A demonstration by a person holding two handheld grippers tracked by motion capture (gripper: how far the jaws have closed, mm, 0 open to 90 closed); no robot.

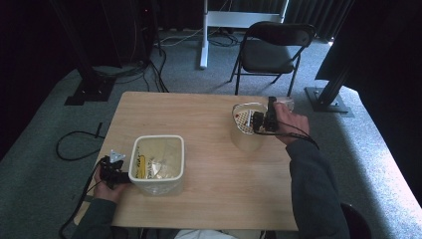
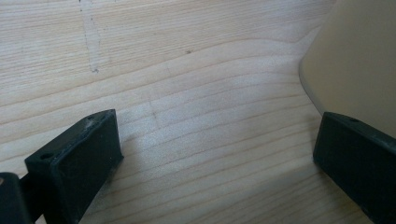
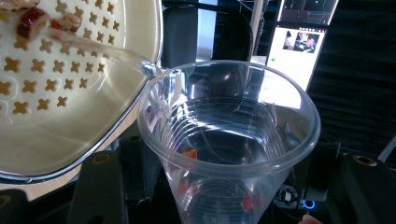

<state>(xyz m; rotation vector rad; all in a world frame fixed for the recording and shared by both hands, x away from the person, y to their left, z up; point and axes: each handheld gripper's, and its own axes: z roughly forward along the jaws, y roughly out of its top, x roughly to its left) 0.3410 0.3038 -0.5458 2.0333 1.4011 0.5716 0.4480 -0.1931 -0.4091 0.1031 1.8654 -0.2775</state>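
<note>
- Right gripper (image 1: pixel 263 121): held over the far right part of the tabletop (image 1: pixel 214 164). In the right gripper view its two black jaws stand on either side of a clear plastic cup (image 3: pixel 229 144) and pinch it at the sides; the cup is tilted.
- Clear plastic cup: its rim touches the rim of a strainer bowl (image 3: pixel 70 107), and a thin stream of liquid (image 3: pixel 107 53) crosses from one rim to the other. Small orange-red bits lie low in the cup.
- Strainer bowl: a pale insert pierced with cross-shaped holes sits inside a clear outer bowl; reddish and brown food pieces (image 3: pixel 32 21) rest on the insert at its upper edge. In the high view the bowl (image 1: pixel 244 130) stands on the tabletop just left of the right gripper.
- Left gripper (image 1: pixel 115 172): at the near left edge of the tabletop, jaws spread wide with bare wood between them. One jaw lies against the wall of a cream tub (image 1: pixel 157 183); the other stands clear.
- Cream tub: rectangular, open-topped, near left on the tabletop, well apart from the strainer bowl; yellow and white contents lie inside.
- Surroundings: a dark folding chair (image 1: pixel 271 50) stands on the grey carpet beyond the far edge.
</note>
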